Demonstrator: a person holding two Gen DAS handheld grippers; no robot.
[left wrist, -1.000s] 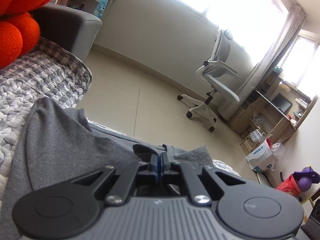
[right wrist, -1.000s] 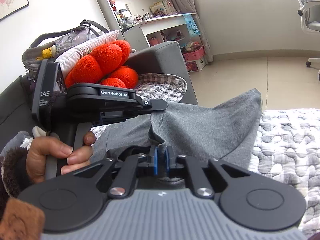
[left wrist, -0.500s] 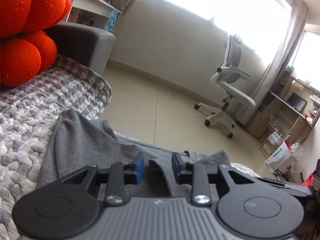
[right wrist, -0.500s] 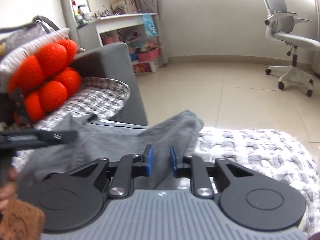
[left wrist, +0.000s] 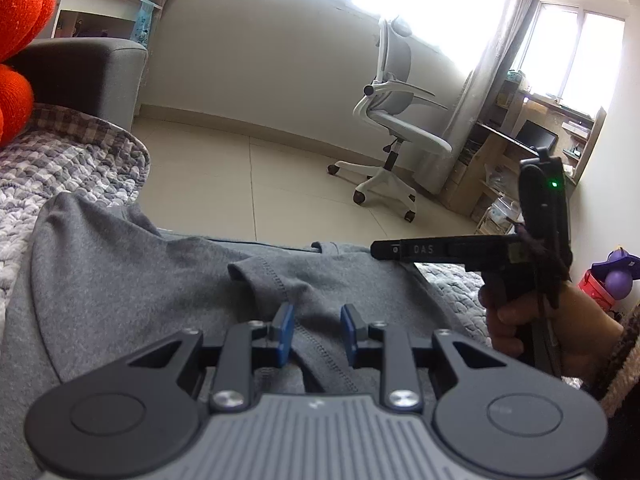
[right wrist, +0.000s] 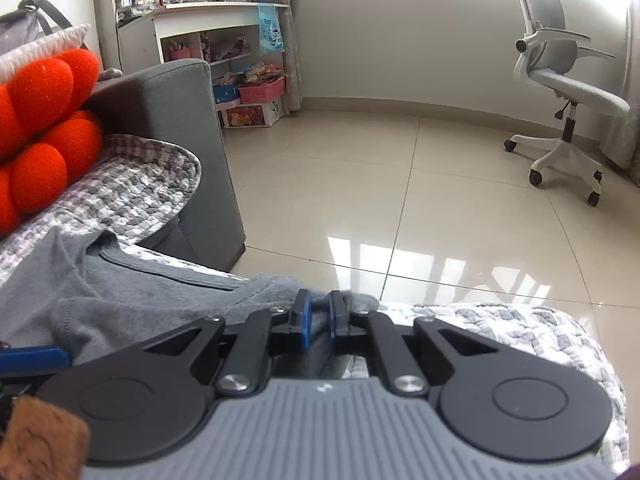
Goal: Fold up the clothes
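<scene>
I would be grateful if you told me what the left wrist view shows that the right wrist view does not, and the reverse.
Only the left wrist view shows the left gripper, its jaws apart over a stitched hem of the grey garment, the hand holding the other gripper's handle, a wooden desk and a purple toy.

Only the right wrist view shows the right gripper, its jaws having just closed on a garment edge, a white shelf unit and a pink basket.

Both show the garment, patterned blanket, orange cushion, sofa armrest and office chair.
</scene>
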